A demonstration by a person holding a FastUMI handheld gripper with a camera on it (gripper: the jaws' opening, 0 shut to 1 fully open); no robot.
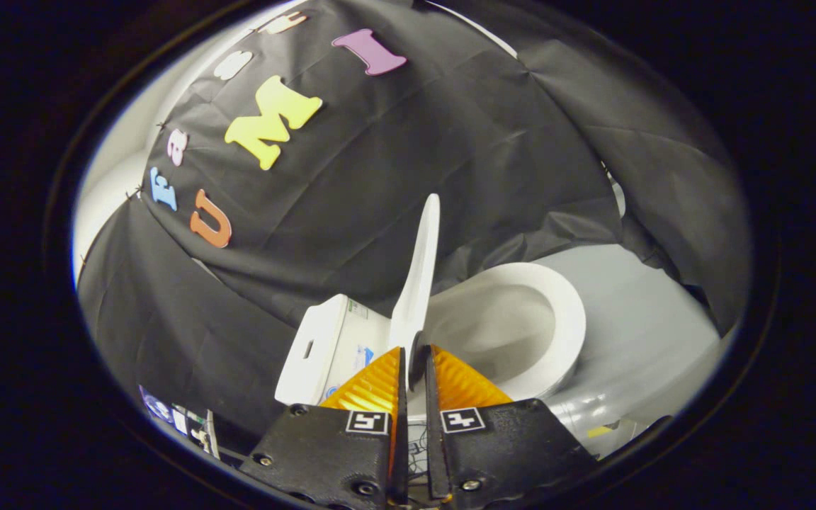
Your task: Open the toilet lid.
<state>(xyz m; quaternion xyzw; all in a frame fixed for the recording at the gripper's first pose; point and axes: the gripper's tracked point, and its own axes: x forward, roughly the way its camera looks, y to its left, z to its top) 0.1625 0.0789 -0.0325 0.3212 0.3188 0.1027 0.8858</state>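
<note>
Gripper (415,365): fingers nearly together, clamped on the lower edge of the lid, one finger on each face of it.
Fingers (372,386): ribbed pads pressing the thin white edge from both sides; two square markers sit on the dark housing behind them.
Lid (418,273): white, raised and standing close to upright, seen edge-on, rising from between the fingertips against the black cloth.
Tank (323,347): white, boxy, just beside the lid on one side, with small stickers on its face and a slot in its top cover.
Seat (569,319): white ring, down on the bowl, on the other side of the lid, beyond the fingers.
Bowl (500,333): open and exposed, pale inside.
Floor (642,326): grey, around the toilet's base.
Wall (450,156): black cloth, creased, draped behind and around the toilet.
</note>
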